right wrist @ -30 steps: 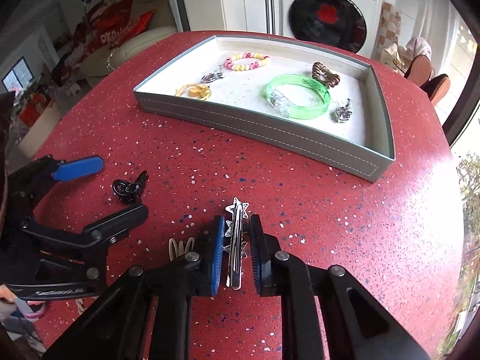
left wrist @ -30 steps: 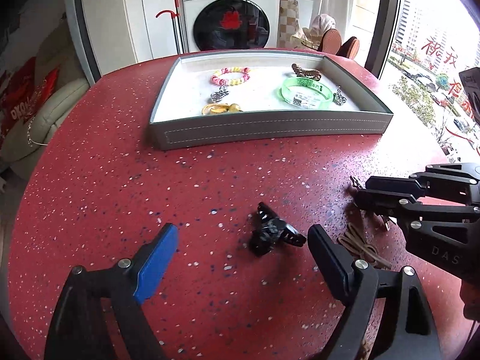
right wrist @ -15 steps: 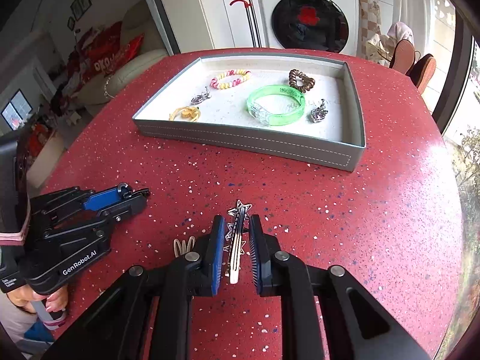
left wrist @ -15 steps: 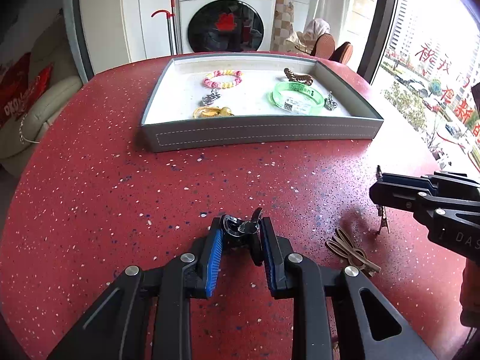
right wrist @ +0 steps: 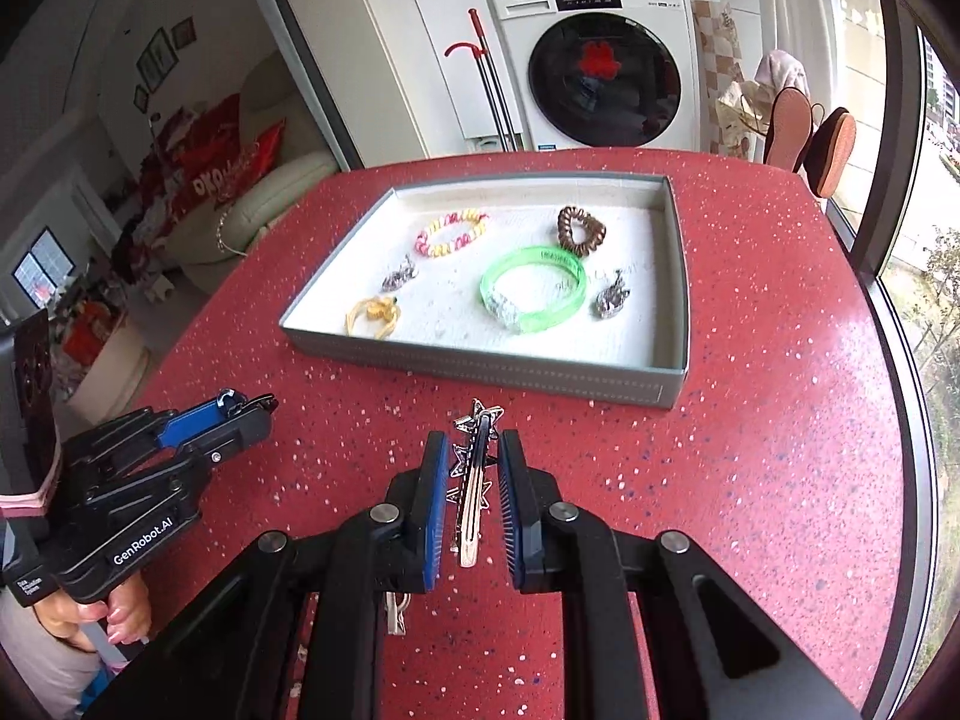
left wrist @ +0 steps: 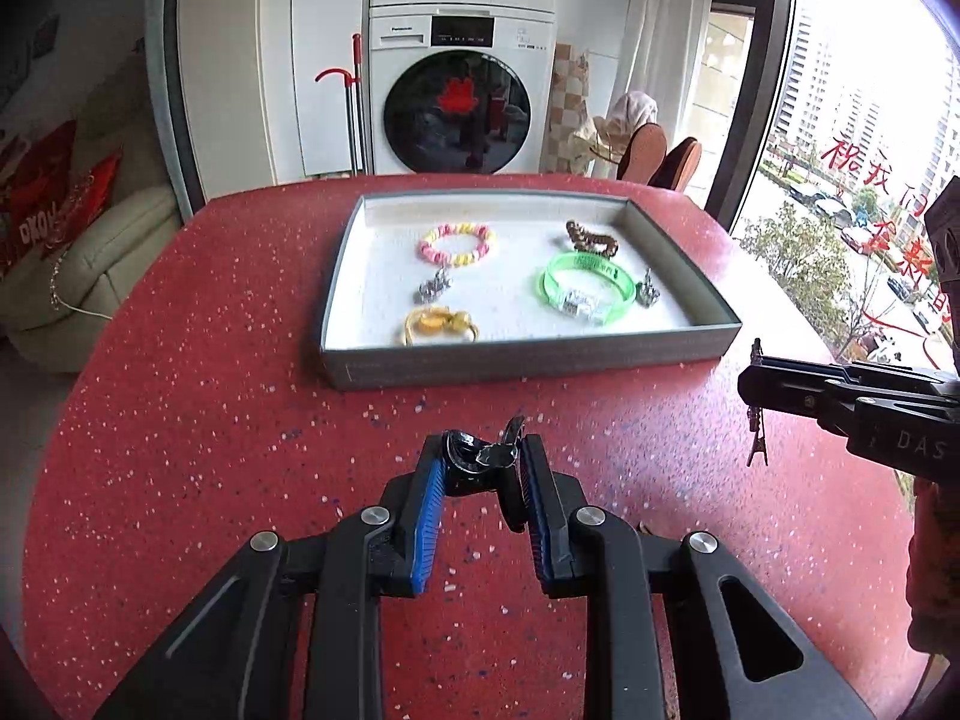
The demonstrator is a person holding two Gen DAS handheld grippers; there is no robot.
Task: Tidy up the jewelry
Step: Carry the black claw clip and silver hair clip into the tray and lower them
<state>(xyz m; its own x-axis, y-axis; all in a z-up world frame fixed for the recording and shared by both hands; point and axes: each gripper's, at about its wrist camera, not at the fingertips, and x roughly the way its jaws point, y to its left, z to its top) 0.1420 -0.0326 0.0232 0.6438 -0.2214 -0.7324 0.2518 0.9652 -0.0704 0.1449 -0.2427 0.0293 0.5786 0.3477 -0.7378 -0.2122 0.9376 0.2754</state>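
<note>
Left wrist view: a black claw hair clip (left wrist: 486,459) sits pinched between the blue pads of the left gripper (left wrist: 483,468), whose jaws have just been closing and now clamp it, lifted clear of the red speckled table (left wrist: 180,420). In the right wrist view a silver star hair clip (right wrist: 474,480) stands lengthwise between the pads of the right gripper (right wrist: 474,474), clenched on it, star tip pointing away towards the tray. Just beyond both grippers lies the grey tray (right wrist: 480,369), holding a green bangle (right wrist: 534,291), a pink-and-yellow bead bracelet (right wrist: 450,231), a brown spiral hair tie (right wrist: 579,231), a yellow hair tie (right wrist: 375,312) and two silver charms (right wrist: 399,276). The left gripper's body reads "GenRobot.AI"; the right one's shows "DAS". Far behind, the washing machine (right wrist: 600,60) carries a brand word too small to read, and a red cushion (right wrist: 219,177) on the left reads "DKO".
</note>
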